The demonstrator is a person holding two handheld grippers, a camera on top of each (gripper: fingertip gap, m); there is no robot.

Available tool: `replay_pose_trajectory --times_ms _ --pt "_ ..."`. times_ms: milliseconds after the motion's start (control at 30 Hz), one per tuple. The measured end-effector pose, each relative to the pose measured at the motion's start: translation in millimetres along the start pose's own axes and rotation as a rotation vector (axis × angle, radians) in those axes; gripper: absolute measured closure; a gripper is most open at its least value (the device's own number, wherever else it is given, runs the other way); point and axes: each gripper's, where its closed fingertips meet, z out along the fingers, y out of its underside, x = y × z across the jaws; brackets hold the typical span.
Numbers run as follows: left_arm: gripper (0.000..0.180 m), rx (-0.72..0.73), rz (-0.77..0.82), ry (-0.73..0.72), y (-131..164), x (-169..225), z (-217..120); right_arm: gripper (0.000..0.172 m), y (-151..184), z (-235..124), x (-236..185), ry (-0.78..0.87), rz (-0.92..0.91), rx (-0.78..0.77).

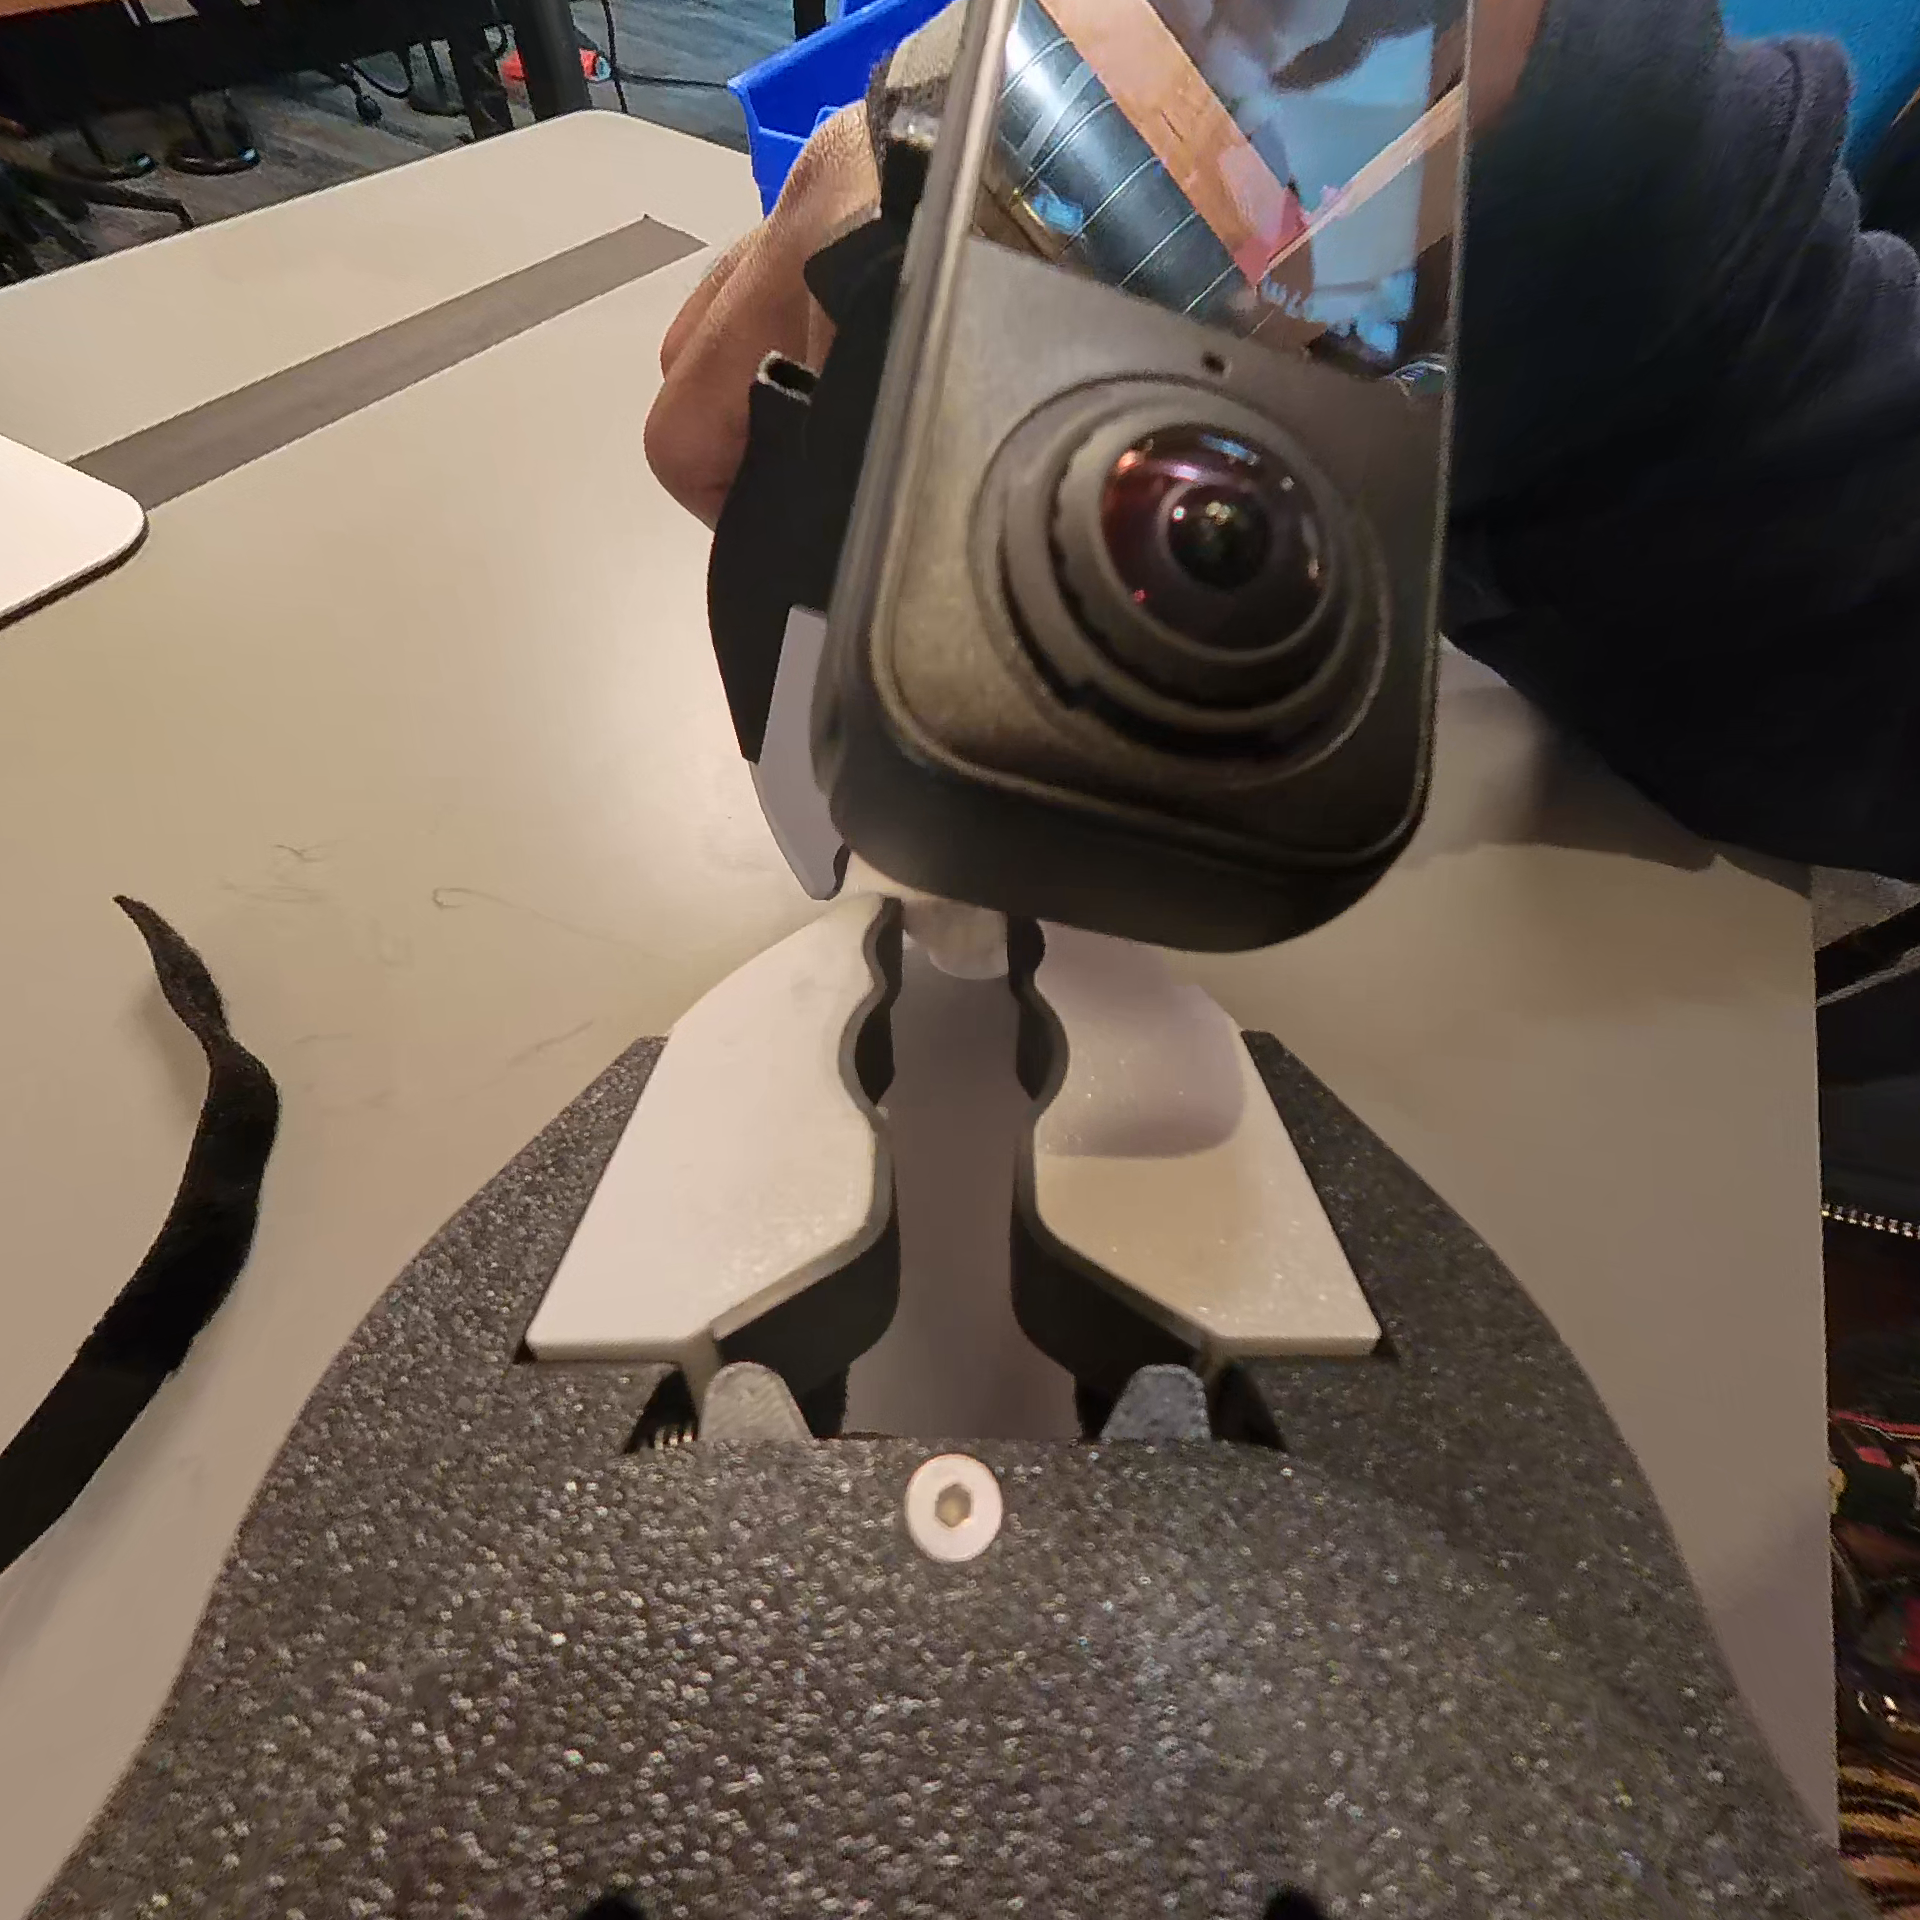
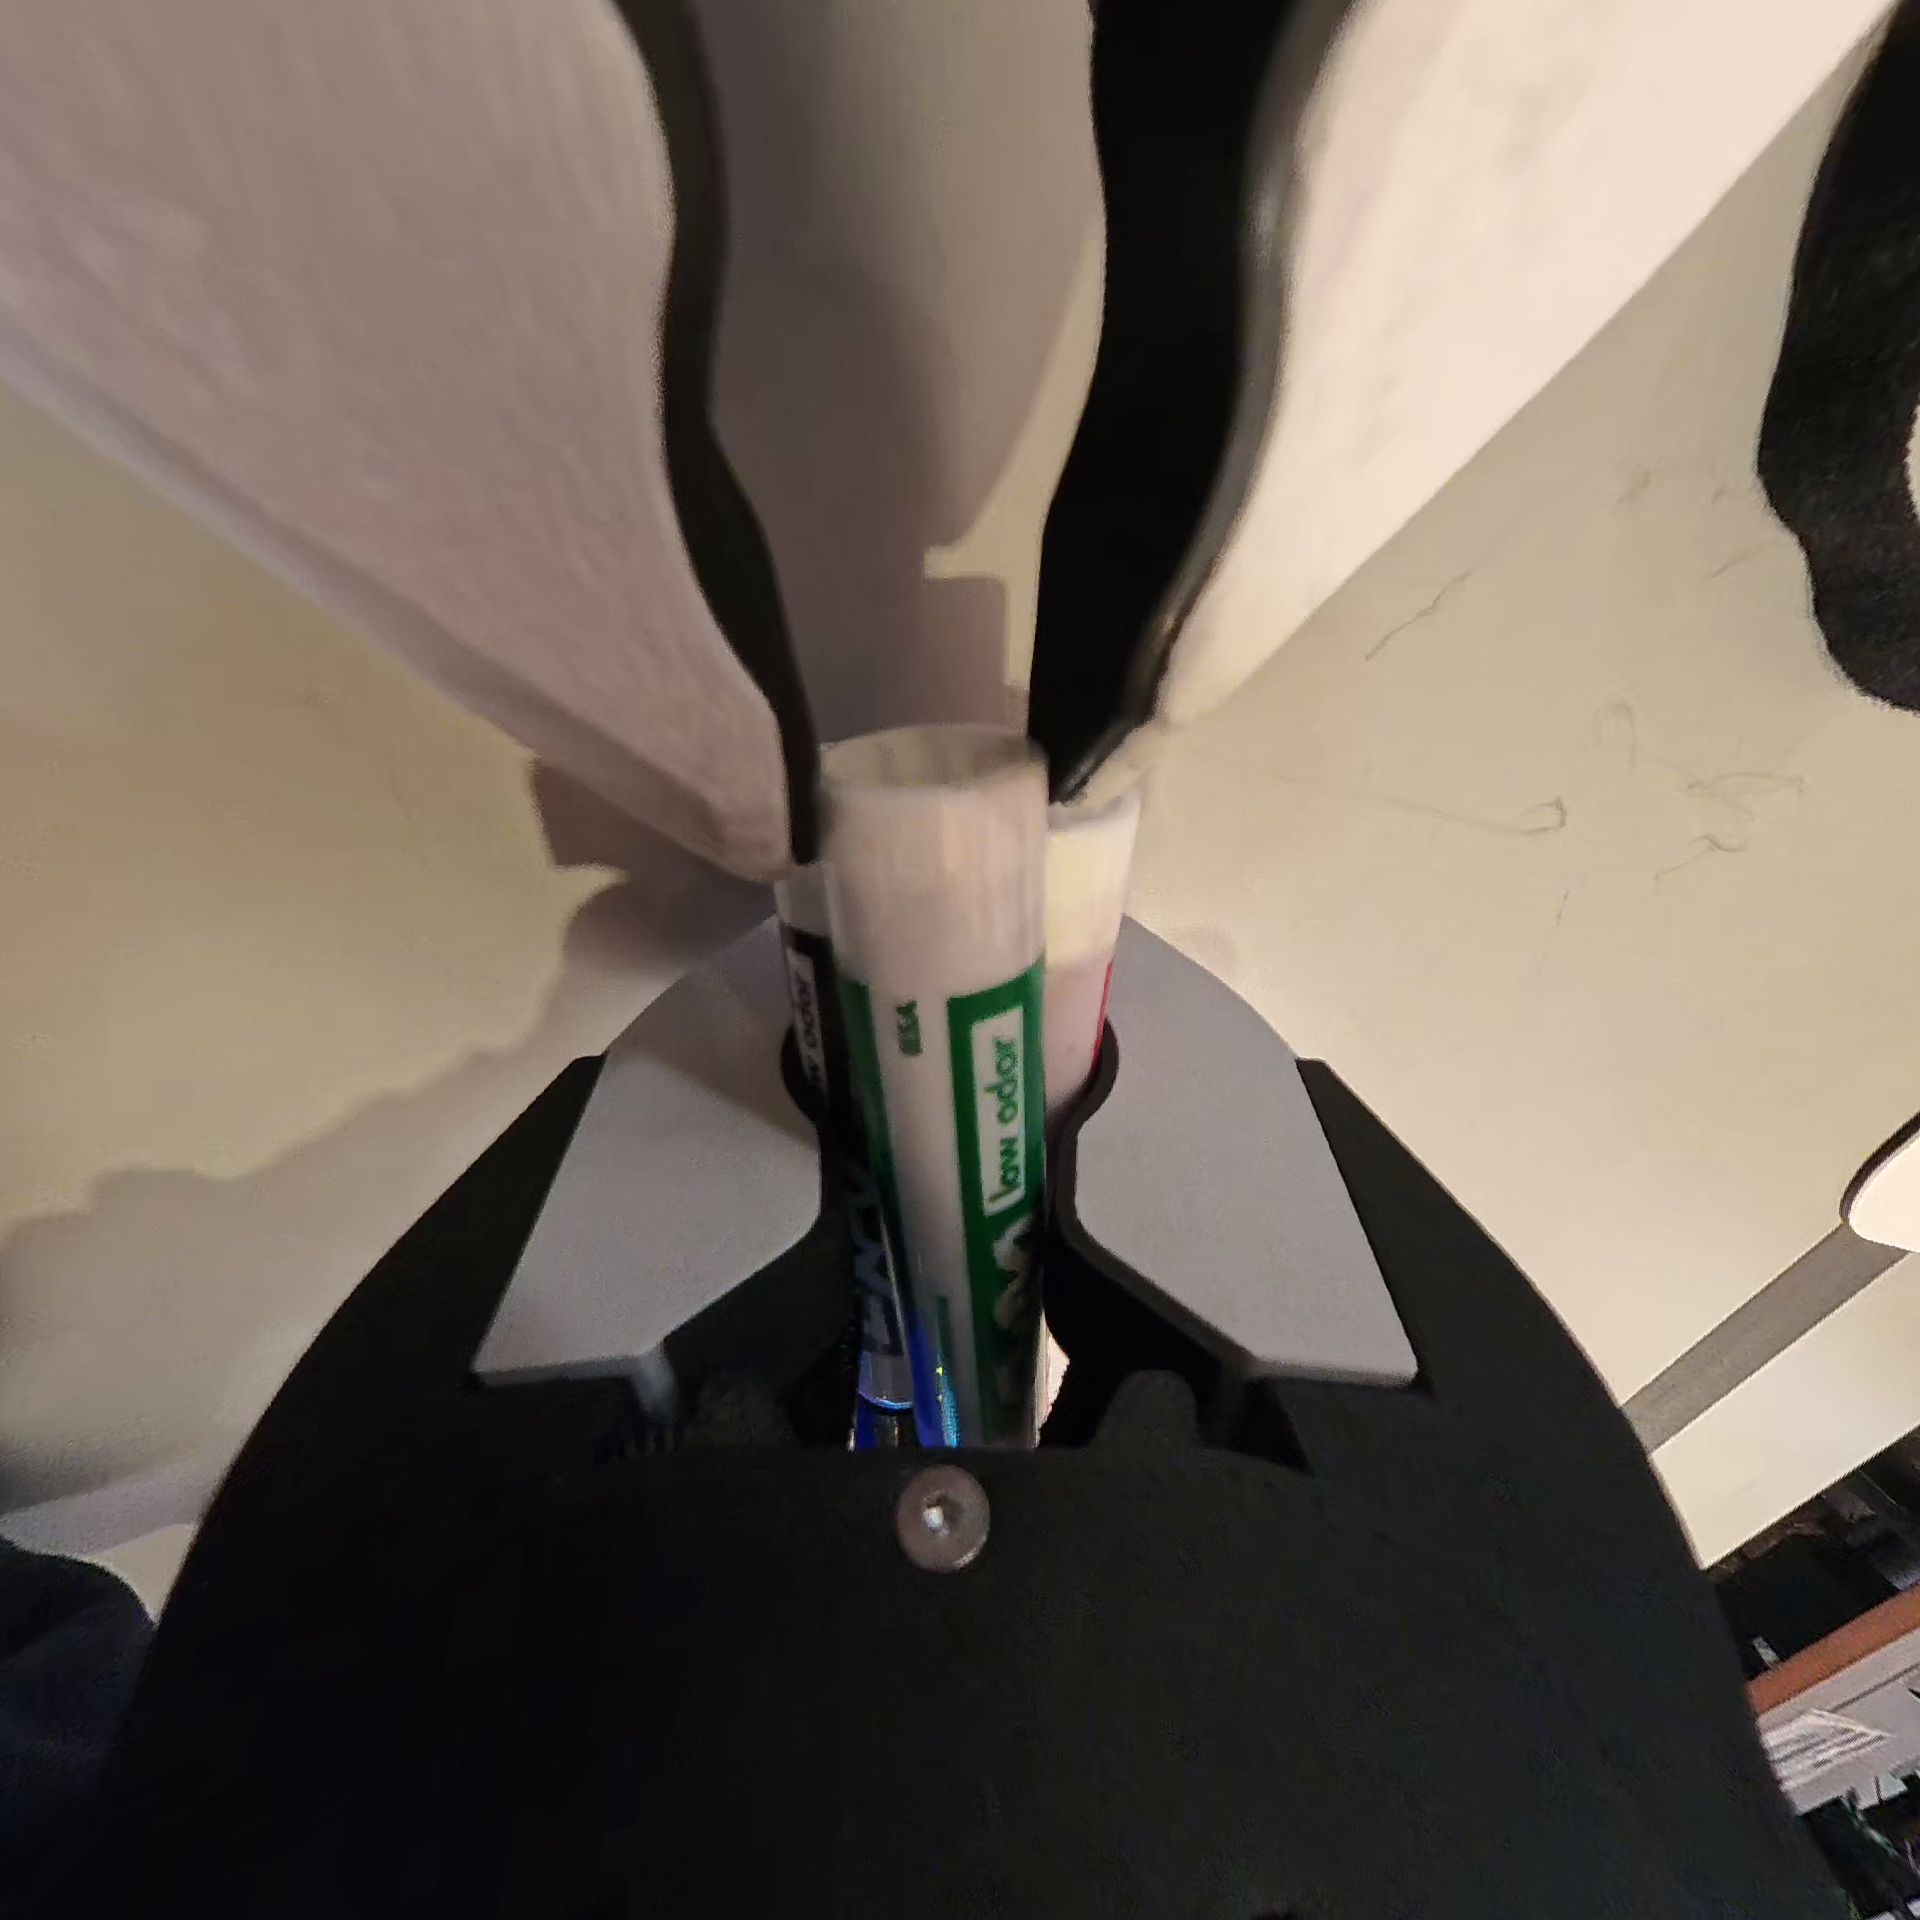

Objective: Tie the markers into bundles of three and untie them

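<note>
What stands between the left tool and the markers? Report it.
Nothing visible does. The left tool is at the markers, its fingertips on either side of the green-labelled marker's white end. The right tool grips the bundle.

right gripper's camera body [image 1: 1132, 540] hides most of the markers [image 1: 961, 951].

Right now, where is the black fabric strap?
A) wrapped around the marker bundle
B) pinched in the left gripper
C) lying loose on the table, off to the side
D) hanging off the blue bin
C: in the left wrist view the black strap lies curved on the bare table, apart from both grippers, while the markers sit between the right gripper's fingers with no strap visible on them.
</note>
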Motion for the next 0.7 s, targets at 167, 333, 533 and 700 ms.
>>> replay_pose_trajectory --times_ms 167,333,533,700 --pt "0.161 -0.005 0.025 -0.014 -1 0 2 0.13 -1 0 -1 -0.002 -0.002 0.0" --pt "0.16 0.005 0.037 -0.028 -2 -1 4 0.131 0 0 -1 -0.003 -0.002 -0.001" --pt "0.145 0.02 0.03 -0.047 -2 -7 -2 0.13 -1 0 -2 -0.012 -0.002 0.007" --pt "0.142 0.081 -0.014 -0.13 2 -42 -37 0.13 4 -1 0 -0.011 0.015 0.01"
